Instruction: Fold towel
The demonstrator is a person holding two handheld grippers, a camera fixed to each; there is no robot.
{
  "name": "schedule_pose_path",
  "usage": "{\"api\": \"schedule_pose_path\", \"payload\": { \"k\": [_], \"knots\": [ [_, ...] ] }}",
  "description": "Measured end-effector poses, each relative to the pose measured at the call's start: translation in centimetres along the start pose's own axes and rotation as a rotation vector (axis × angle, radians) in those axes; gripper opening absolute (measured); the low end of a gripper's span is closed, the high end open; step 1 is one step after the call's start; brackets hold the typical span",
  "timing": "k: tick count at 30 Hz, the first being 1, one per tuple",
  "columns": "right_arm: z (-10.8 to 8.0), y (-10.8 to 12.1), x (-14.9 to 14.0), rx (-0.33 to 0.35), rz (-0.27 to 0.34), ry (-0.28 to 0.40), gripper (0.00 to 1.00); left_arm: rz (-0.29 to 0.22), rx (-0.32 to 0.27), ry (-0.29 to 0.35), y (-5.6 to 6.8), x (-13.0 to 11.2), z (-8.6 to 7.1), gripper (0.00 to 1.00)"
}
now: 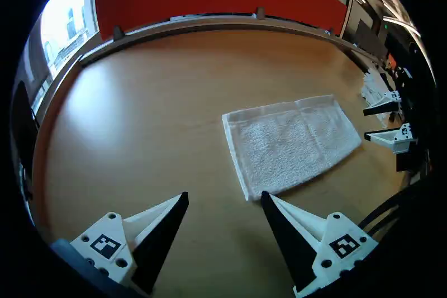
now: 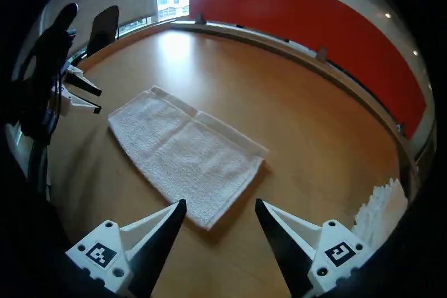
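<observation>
Towel (image 1: 290, 144) on the big wooden table (image 1: 139, 119): it lies flat near the middle, with bare wood all round it. The left gripper (image 1: 223, 194) is just by a corner at one short end of the towel. The right gripper (image 2: 219, 202) is by the other short end. Both are open wide and hold nothing. If the fingers pinch only a bit of the edge, I think it could slip and fold crooked. The towel is white, fluffy and rectangle-shaped.

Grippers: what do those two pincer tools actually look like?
The left gripper and right gripper look alike: two white wedge fingers tapering to points, black inner faces, a square black-and-white marker and small round holes on each base.
</observation>
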State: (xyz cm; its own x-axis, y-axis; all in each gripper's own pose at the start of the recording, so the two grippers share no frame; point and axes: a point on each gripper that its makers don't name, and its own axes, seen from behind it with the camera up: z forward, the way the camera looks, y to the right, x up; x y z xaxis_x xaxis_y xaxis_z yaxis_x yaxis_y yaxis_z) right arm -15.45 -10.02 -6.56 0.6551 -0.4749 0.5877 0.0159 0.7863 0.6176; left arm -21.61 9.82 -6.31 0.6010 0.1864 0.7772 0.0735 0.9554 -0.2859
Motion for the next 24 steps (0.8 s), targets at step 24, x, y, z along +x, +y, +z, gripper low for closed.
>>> {"api": "schedule_pose_path", "payload": {
  "k": [24],
  "knots": [
    [0.4,-0.9,-1.1,0.085,-0.1,-0.049,0.94,-0.086,0.063,0.078,-0.8,-1.9,-3.0,0.96]
  ]
}}
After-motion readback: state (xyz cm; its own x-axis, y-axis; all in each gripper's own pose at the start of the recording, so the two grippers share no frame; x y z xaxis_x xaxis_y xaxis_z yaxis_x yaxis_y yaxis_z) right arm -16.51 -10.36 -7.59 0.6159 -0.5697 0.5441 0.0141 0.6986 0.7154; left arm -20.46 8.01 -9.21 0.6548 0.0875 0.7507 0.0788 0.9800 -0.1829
